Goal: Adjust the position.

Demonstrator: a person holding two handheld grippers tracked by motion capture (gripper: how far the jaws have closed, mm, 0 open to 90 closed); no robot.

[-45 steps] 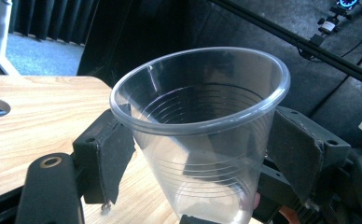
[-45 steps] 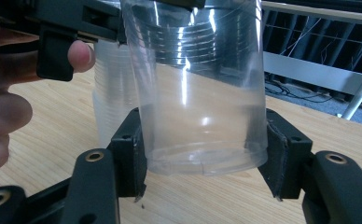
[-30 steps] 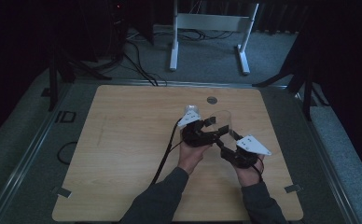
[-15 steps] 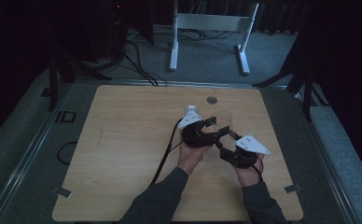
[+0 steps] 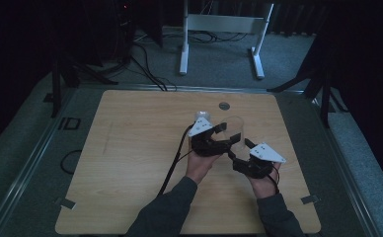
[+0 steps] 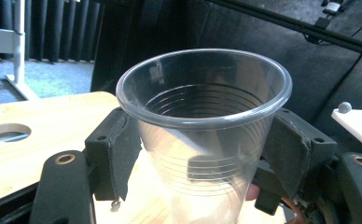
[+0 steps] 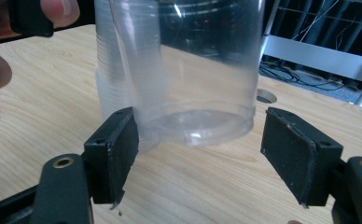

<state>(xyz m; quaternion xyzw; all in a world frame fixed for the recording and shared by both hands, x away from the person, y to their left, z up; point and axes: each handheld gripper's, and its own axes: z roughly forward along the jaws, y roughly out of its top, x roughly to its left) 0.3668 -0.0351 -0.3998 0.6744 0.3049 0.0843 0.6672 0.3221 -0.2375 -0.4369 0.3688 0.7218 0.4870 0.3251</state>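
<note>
Right claw [image 7: 200,158] has just opened off the cup [image 6: 202,135]; left claw [image 6: 202,154] seemingly clamps it.

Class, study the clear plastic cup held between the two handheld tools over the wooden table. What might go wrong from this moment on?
1. The left tool clamps the thin clear cup by its sides; a tighter squeeze might buckle or crack it.
2. The right tool has just been opening, its pads clear of the cup's base, so only one grip carries the cup; a tilt might let it slip onto the table.
</note>
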